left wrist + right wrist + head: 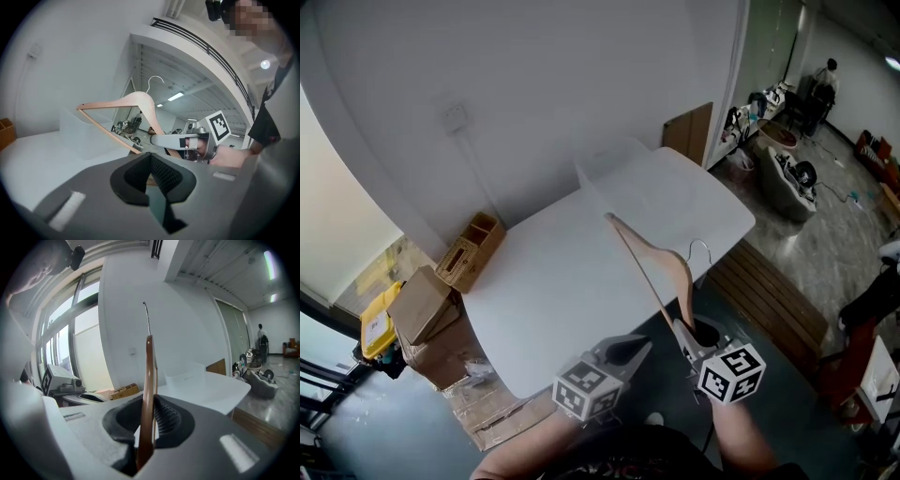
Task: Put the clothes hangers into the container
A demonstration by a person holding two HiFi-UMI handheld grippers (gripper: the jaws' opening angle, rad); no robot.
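Your right gripper (148,425) has its jaws pressed on the lower end of one arm of the wooden hanger (661,267). The rest of the hanger stands out in the air above the near right corner of the table (544,291). Its free end points toward the container (592,184), which stands at the far edge of the table. The fingers of your left gripper (152,177) are pressed together with nothing between them, and it waits low at the near edge.

What could go wrong, as I judge it:
- You hold the hanger only at one tip, so most of its weight hangs far from the jaws. With a quick turn it may rotate in the grip or slide out.
- The metal hook (701,249) sticks out to the side. It can catch on the rim of the container when you lower the hanger.
- The container looks thin and light. If the long free end pushes against its wall, the container may slide toward the far edge or tip over.
- The hanger seems long next to the opening. If it enters flat, it may rest across the rim and not go inside.
- The left gripper is near the held end, and the two may bump when you swing.

Count: one hanger, one container, one table and two grippers. I see no other hanger on the table.
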